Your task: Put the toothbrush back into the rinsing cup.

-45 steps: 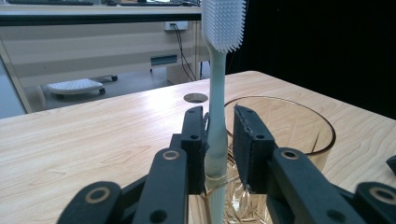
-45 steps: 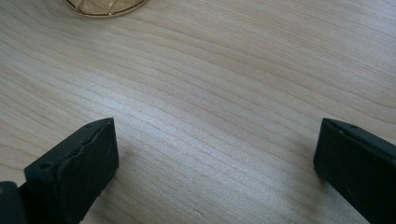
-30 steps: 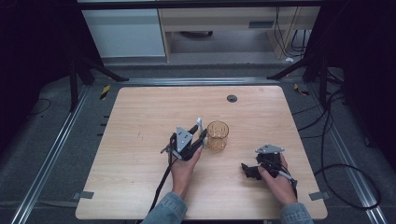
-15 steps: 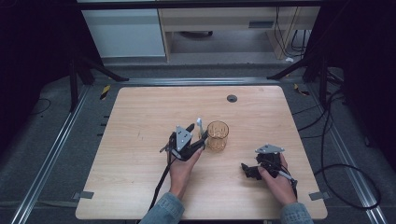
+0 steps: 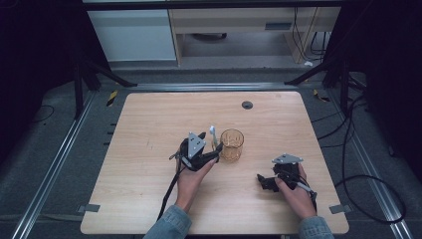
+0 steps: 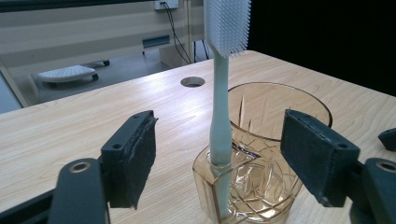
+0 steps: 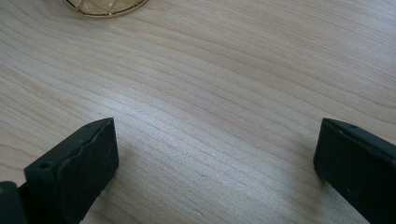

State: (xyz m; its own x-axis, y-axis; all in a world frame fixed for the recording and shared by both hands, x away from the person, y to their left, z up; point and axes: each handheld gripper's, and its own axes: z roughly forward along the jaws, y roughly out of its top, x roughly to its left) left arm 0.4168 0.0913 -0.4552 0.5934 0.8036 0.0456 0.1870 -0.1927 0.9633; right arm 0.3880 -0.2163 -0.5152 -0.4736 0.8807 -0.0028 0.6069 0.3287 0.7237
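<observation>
Left of centre on the wooden table (image 5: 139, 149), the left gripper (image 5: 211, 149) lies in the person's left hand (image 5: 191, 177), pointing toward the amber glass (image 5: 232, 144). In the left gripper view its jaws stand apart on either side of the glass and have just been opening; the left pad (image 6: 133, 156) and the right pad (image 6: 317, 156) are both clear of the toothbrush (image 6: 220, 126) and of the glass (image 6: 275, 112). The toothbrush stands nearly upright inside the glass, handle down against the near wall, white bristle head (image 6: 227, 23) at the top, facing right in that view. In the high view the toothbrush (image 5: 213, 134) shows just left of the glass rim.

Beyond the glass, a round hole (image 5: 247, 105) is set in the table top.

Further right, well apart from the glass, the right gripper (image 5: 263, 181) rests on the table in the right hand (image 5: 293, 191). Its jaws stand wide apart over bare wood with nothing between them; the base of the glass (image 7: 105, 7) shows at the top edge of the right gripper view
</observation>
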